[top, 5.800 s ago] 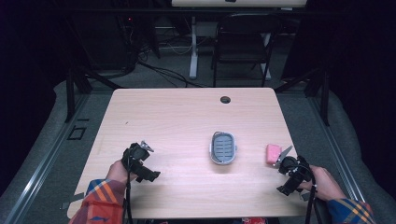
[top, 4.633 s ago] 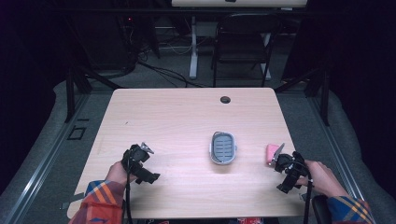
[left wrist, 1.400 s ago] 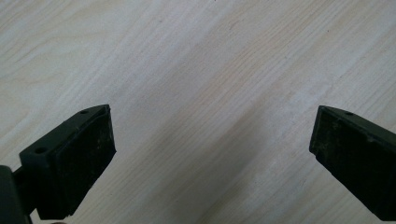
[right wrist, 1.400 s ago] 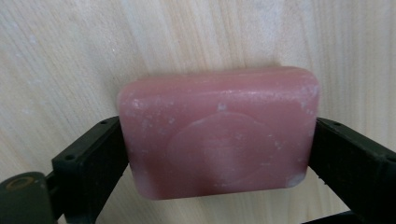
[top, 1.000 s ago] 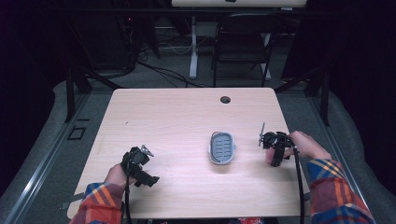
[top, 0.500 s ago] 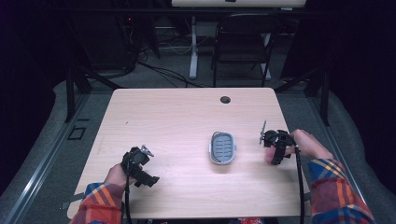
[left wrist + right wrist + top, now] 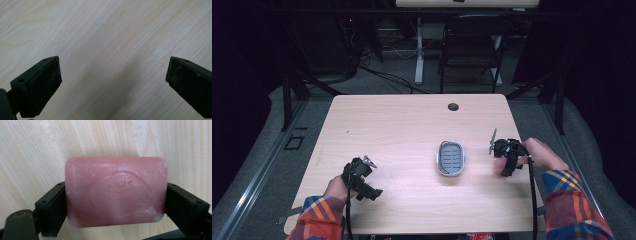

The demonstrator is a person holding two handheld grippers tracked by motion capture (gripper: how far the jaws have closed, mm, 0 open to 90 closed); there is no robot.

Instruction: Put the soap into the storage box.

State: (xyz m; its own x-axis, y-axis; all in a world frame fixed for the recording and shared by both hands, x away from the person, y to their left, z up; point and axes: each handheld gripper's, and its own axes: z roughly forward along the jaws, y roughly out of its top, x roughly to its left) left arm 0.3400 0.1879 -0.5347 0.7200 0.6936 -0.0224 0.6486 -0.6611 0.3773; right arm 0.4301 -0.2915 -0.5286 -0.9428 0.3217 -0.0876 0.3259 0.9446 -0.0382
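Right of the dish (image 7: 450, 158), the right gripper (image 7: 507, 159) clamps the soap (image 7: 115, 191), best lowered level into it, while the left gripper (image 7: 360, 178) gapes idle

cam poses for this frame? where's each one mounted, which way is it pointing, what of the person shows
High view: fixed above the person's side, facing forward and down on the table; forearms, hands, left gripper, right gripper, soap dish.
Left gripper view: rides the left gripper, facing down at bare tabletop; jaws wide apart.
Right gripper view: rides the right gripper, facing down; jaws clamp a pink soap bar.
Shared: the same light wood tabletop in all views.
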